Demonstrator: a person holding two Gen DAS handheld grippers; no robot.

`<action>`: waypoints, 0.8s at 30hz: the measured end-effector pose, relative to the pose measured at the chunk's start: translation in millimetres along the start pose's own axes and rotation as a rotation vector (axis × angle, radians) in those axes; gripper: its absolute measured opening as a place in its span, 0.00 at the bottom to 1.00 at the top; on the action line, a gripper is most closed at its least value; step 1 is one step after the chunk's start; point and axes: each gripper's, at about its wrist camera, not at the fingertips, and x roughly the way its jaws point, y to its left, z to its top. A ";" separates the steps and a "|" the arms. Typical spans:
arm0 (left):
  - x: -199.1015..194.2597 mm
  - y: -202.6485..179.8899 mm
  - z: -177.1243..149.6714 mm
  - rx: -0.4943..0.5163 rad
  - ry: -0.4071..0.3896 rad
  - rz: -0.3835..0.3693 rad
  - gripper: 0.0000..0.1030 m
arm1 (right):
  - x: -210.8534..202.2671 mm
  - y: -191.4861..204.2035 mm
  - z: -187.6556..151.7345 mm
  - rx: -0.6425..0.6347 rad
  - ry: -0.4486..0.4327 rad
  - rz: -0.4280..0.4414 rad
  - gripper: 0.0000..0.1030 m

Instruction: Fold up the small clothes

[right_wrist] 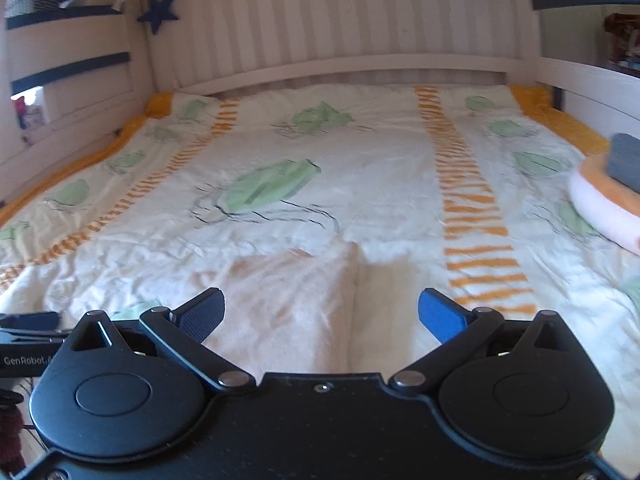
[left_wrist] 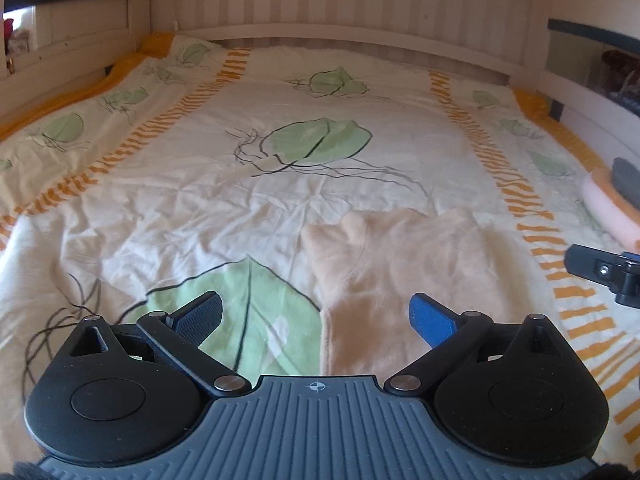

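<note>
Hovering with fingers spread wide and holding nothing, the left gripper [left_wrist: 316, 318] sits just above the near end of a pale peach garment [left_wrist: 396, 272], whose left edge runs between the two fingers. Spread just as wide and equally empty, the right gripper [right_wrist: 322, 312] hangs over the same garment's right edge, which looks washed out in that view. This small piece lies flat on the bed's leaf-printed cover [left_wrist: 200, 184], toward its near middle. Off to the right rests a stack of folded clothes [right_wrist: 604, 204], pink, orange and grey
</note>
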 end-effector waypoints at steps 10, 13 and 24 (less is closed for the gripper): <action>3.5 -6.0 -9.7 0.031 0.093 0.055 0.98 | 3.6 6.4 -21.3 0.039 0.142 0.026 0.99; 2.8 -5.8 -13.5 0.026 0.118 0.056 0.98 | 0.1 11.0 -26.3 0.032 0.149 0.030 0.99; 8.1 -1.6 -20.4 0.007 0.168 0.072 0.97 | 2.3 26.3 -32.2 -0.031 0.179 0.036 0.99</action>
